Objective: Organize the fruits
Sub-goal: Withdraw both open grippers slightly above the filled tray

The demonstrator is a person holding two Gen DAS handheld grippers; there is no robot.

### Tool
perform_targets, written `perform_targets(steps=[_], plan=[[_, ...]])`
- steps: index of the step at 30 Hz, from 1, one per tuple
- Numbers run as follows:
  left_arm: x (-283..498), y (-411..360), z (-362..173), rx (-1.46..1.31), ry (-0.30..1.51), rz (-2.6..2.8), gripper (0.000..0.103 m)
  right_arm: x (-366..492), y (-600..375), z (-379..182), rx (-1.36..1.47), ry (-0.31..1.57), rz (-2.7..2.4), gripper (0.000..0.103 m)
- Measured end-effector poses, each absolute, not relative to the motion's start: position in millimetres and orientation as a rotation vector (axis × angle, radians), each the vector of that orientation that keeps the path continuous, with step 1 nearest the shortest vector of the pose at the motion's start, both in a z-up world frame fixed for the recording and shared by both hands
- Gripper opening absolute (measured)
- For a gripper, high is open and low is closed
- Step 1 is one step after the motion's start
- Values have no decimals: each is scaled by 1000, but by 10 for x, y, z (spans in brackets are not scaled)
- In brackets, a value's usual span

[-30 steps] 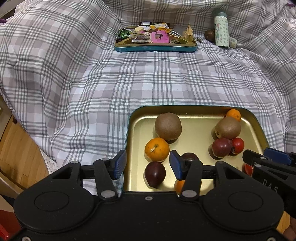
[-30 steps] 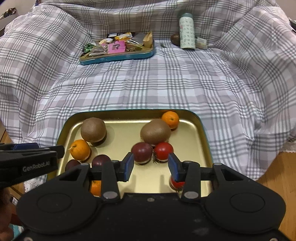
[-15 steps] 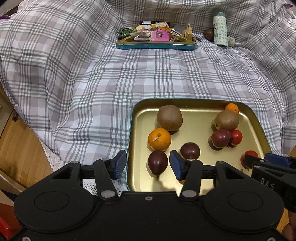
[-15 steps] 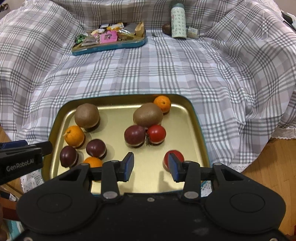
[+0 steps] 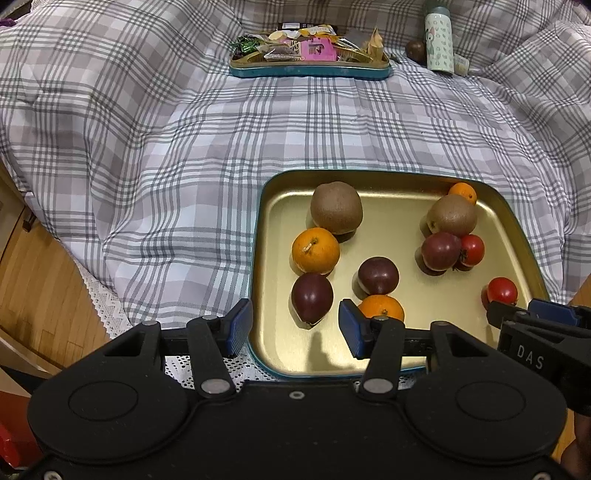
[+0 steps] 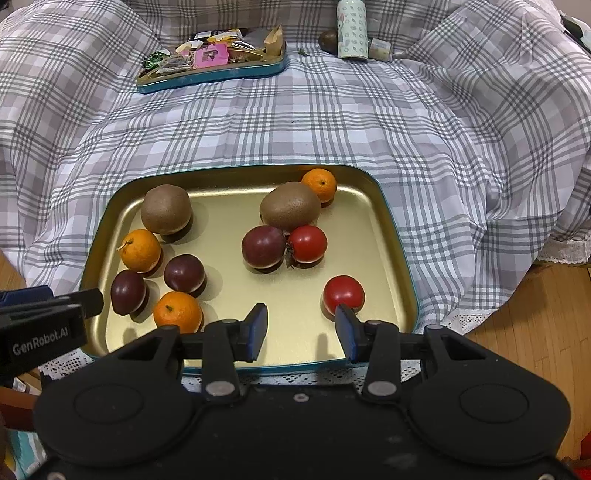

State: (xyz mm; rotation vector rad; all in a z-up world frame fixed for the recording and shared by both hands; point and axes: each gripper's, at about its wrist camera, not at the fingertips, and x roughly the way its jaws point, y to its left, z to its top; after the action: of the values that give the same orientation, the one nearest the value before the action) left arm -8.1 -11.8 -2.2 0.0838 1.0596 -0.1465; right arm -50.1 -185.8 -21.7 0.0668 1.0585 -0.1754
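Observation:
A gold tray [image 5: 391, 221] [image 6: 229, 210] with a teal rim lies on a plaid quilt and holds several fruits. Two brown kiwis [image 5: 336, 207] [image 6: 290, 206], three oranges [image 5: 315, 250] [image 6: 178, 311], three dark purple plums [image 5: 312, 297] [image 6: 263, 245] and two red tomatoes [image 5: 501, 291] [image 6: 343, 292] are spread over it. My left gripper [image 5: 294, 325] hovers open and empty over the tray's near left corner, by a plum. My right gripper [image 6: 302, 326] is open and empty at the near edge, its right fingertip just in front of a tomato.
A second teal tray [image 5: 310, 70] [image 6: 221, 74] of wrapped snacks sits at the back of the quilt [image 5: 147, 147]. A patterned bottle [image 5: 438, 40] [image 6: 352, 29] and a dark round fruit [image 5: 415, 51] stand beside it. Wooden floor [image 5: 37, 288] [image 6: 535, 314] borders both sides.
Both grippers have drawn back toward the near edge of the gold tray, so the whole tray now shows. The fruits have not moved. Both stay open.

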Motion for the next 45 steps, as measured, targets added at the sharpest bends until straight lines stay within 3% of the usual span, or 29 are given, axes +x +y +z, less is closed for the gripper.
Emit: perform_targets(steps=[45], plan=[[188,-213,-144,118,1204,-166,57,-223,-2024,-386,87,1162,-206,43]])
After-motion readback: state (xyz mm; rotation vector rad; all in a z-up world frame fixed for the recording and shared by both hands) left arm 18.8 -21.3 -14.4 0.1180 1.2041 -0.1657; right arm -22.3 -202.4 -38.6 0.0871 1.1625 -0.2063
